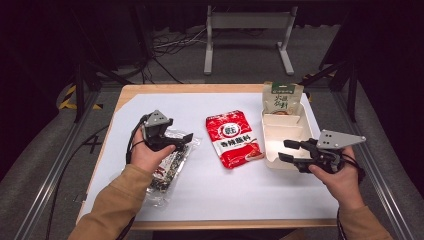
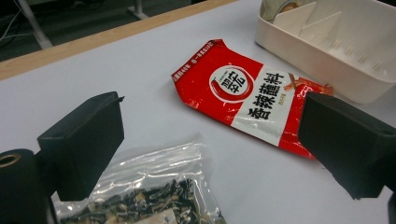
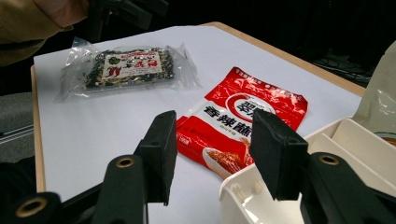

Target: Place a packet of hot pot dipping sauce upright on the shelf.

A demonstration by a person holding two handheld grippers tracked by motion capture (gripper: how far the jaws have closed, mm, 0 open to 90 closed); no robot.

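A red seasoning packet lies flat mid-table. Left of it lies a clear bag of dark dried pieces. My left gripper hovers over that bag's far end, open, with nothing between its jaws. A white divided tray stands to the right of the packet. A pale pouch with a green top stands upright at the tray's far end. My right gripper is open at the tray's near left corner and holds nothing.
A white sheet covers the wooden table. Beyond the far edge a grey metal stand and loose cables sit on the floor. Aluminium rails run along both sides of the table.
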